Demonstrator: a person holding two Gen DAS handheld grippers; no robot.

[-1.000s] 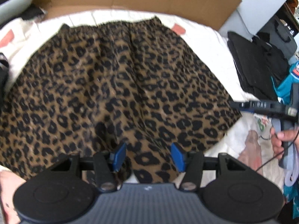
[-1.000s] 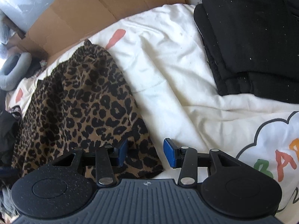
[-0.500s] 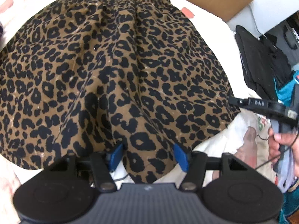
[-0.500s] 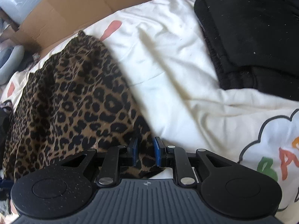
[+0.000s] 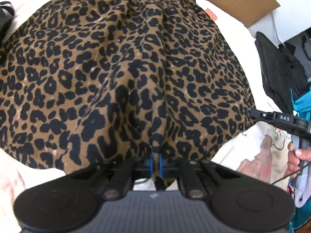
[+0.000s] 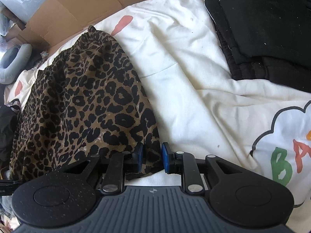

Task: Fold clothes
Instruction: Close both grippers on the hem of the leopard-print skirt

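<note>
One leopard-print skirt (image 5: pixel 124 73), soft, gathered waistband; left gripper (image 5: pixel 155 162) pinched tight on hem; right gripper (image 6: pixel 152 156) part-closed around corner fold.

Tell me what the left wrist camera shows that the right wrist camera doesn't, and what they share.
Only the left wrist view shows the left gripper pinching the hem's middle, a hand on the other gripper's handle, and the whole waistband. Only the right wrist view shows the right gripper with the skirt's corner between its pads, the grey ring cushion and the printed cloud. Both show the leopard-print skirt, white bedding, cardboard and black clothes.
</note>
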